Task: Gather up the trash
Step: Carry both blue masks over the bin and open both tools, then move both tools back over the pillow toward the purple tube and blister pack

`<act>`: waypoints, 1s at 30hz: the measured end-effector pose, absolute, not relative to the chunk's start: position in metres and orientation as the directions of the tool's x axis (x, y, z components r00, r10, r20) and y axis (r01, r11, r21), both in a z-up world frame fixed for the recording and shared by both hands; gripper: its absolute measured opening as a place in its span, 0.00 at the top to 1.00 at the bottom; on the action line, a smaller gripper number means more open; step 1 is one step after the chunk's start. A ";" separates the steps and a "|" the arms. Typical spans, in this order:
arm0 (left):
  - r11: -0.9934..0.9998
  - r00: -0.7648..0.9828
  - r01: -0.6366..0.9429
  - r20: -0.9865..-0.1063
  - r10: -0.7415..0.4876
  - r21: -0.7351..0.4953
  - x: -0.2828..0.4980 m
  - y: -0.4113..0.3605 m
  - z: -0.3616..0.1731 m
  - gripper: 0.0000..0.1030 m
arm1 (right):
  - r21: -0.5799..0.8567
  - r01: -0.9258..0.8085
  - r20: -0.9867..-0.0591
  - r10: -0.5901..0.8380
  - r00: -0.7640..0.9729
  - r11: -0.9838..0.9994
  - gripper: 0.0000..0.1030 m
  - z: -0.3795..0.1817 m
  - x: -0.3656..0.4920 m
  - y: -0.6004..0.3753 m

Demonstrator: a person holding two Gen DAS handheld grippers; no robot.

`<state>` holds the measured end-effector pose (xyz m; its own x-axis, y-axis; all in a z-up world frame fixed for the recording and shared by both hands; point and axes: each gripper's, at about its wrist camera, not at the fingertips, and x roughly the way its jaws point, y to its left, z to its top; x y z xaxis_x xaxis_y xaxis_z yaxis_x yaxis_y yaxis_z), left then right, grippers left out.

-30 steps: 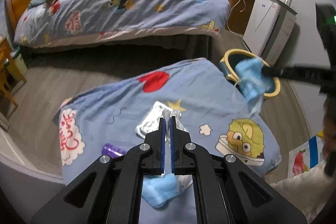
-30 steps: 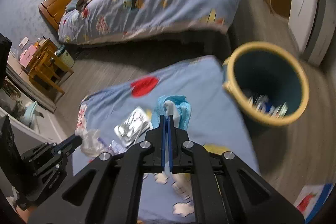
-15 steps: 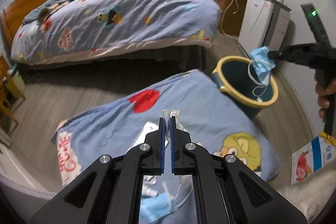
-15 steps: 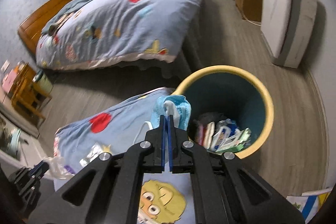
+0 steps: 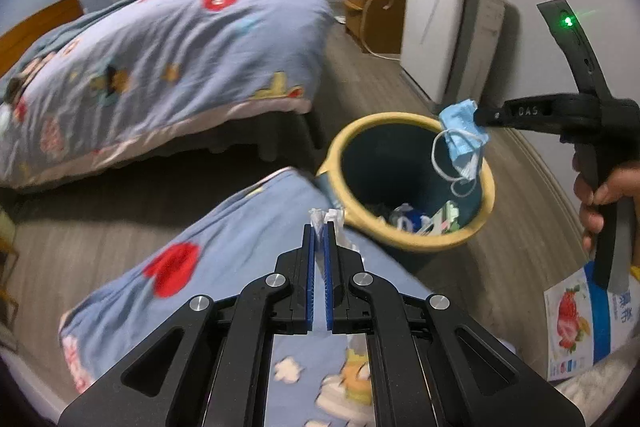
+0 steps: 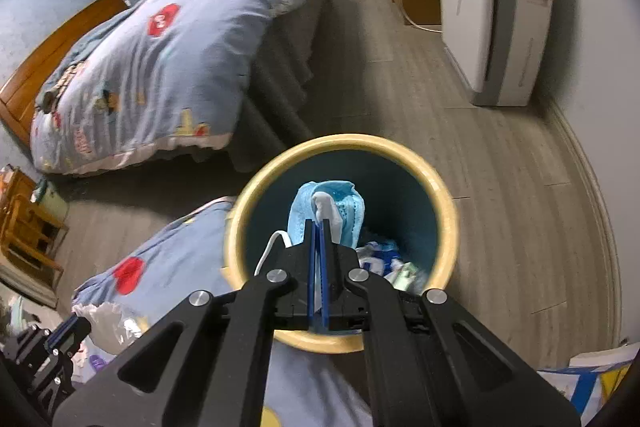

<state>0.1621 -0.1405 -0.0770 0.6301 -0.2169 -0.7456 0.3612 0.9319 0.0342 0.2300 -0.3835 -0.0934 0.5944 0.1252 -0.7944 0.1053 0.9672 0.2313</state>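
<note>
Two black handheld grippers clamp trash: the right gripper (image 6: 319,223) pinches a crumpled blue face mask (image 6: 326,213) over the yellow-rimmed teal bin (image 6: 440,187), the left gripper (image 5: 319,227) a clear crinkled plastic wrapper (image 5: 326,217) above the cartoon-print blue quilt (image 5: 224,251) beside it; a white appliance (image 6: 496,11) stands beyond.

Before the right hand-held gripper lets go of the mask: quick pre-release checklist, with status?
1. Right hand-held gripper shut on the blue face mask: ok.
2. Mask over the mouth of the yellow-rimmed bin: ok in the right wrist view; the left wrist view puts it nearer the far rim.
3. Ear loop clear of the rim: cannot tell.
4. Room left in the bin: ok, trash only at the bottom.
5. Left hand-held gripper shut on the clear plastic wrapper, outside the bin: ok.
</note>
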 end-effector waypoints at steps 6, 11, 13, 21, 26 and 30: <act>0.918 0.617 0.393 -0.758 -0.213 0.062 0.199 -0.176 -0.091 0.95 | 0.217 0.146 -0.829 0.103 0.550 0.965 0.99 -0.120 0.242 -0.406; 0.914 0.610 0.404 -0.758 -0.233 0.044 0.223 -0.195 -0.098 0.95 | 0.230 0.163 -0.842 0.112 0.527 0.959 0.99 -0.136 0.247 -0.418; 0.912 0.605 0.410 -0.754 -0.254 0.022 0.232 -0.203 -0.100 0.95 | 0.241 0.170 -0.848 0.122 0.516 0.956 0.99 -0.142 0.249 -0.420; 0.917 0.624 0.399 -0.736 -0.263 0.011 0.249 -0.226 -0.109 0.81 | 0.235 0.162 -0.849 0.121 0.515 0.958 0.98 -0.147 0.252 -0.418; 0.921 0.629 0.389 -0.733 -0.260 0.007 0.247 -0.224 -0.112 0.57 | 0.230 0.150 -0.841 0.119 0.528 0.962 0.98 -0.143 0.251 -0.417; 0.930 0.639 0.367 -0.731 -0.241 0.014 0.242 -0.217 -0.113 0.31 | 0.219 0.148 -0.836 0.108 0.537 0.965 0.83 -0.141 0.251 -0.415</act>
